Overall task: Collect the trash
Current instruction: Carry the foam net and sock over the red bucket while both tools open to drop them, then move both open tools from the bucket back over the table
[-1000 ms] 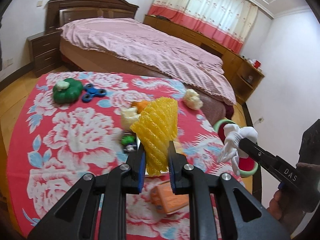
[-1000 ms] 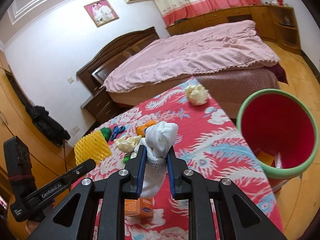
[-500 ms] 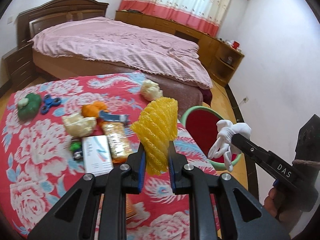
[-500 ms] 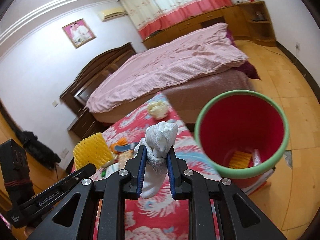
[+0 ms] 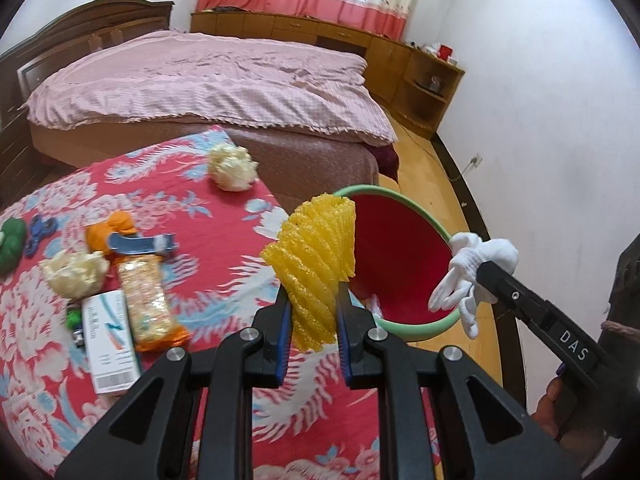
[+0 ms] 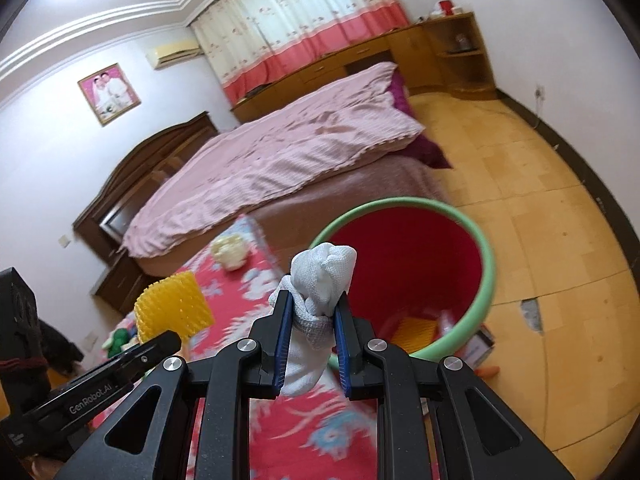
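Observation:
My left gripper is shut on a yellow foam fruit net, held up in front of the near rim of a red bin with a green rim. My right gripper is shut on a crumpled white cloth; in the left wrist view that cloth hangs over the bin's right rim. The right wrist view shows the red bin on the floor just beyond the table edge, with a yellow piece and a wrapper at its bottom. The foam net shows at lower left there.
On the red flowered tablecloth lie two crumpled paper balls, a snack packet, a white box, an orange item, a blue tool and a green toy. A bed stands behind; wooden floor lies right.
Both grippers have swung right from over the table toward the bin, carrying the net and the cloth. The bin now looms larger and nearer in both views.

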Tool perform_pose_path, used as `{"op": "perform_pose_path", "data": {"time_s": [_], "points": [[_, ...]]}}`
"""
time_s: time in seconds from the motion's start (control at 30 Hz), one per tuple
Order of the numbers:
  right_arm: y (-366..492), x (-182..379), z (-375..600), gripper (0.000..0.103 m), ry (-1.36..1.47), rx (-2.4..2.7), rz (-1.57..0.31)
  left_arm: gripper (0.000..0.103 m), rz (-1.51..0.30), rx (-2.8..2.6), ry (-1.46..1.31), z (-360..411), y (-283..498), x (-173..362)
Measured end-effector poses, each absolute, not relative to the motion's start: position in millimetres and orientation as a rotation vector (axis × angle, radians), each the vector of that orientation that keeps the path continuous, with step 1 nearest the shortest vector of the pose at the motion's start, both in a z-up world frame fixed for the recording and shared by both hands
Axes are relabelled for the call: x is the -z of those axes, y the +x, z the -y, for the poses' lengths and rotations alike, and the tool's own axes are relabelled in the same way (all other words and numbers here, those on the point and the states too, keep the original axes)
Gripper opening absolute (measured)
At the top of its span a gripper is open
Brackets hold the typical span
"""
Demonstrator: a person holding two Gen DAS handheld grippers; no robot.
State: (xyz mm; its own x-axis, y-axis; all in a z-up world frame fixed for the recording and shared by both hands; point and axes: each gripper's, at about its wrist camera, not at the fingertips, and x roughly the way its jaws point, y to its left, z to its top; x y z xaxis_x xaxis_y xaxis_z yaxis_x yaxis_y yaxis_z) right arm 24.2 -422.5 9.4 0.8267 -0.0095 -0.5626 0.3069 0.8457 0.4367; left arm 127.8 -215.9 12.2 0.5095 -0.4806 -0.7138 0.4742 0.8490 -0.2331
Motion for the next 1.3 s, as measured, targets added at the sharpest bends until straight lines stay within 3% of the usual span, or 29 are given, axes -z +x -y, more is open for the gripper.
{"op": "perform_pose_path", "data": {"time_s": [0.63,0.87,1.13,1.3], "points": [[35,28,473,0.022,0.613,0.253,-0.633,0.019,-0.960,0.609,0.097,291,157,30],[44,36,484,0.026,0.614,0.268,-0.649,0.037,-0.971,0.595,0.114,299,161,38],[47,42,489,0.028,0.634,0.260,-0.655,0.039,-0.984,0.576,0.109,297,164,41],[45,40,488,0.038,0.639,0.257,-0.648,0.039,-0.979,0.574,0.095,292,162,36]]}}
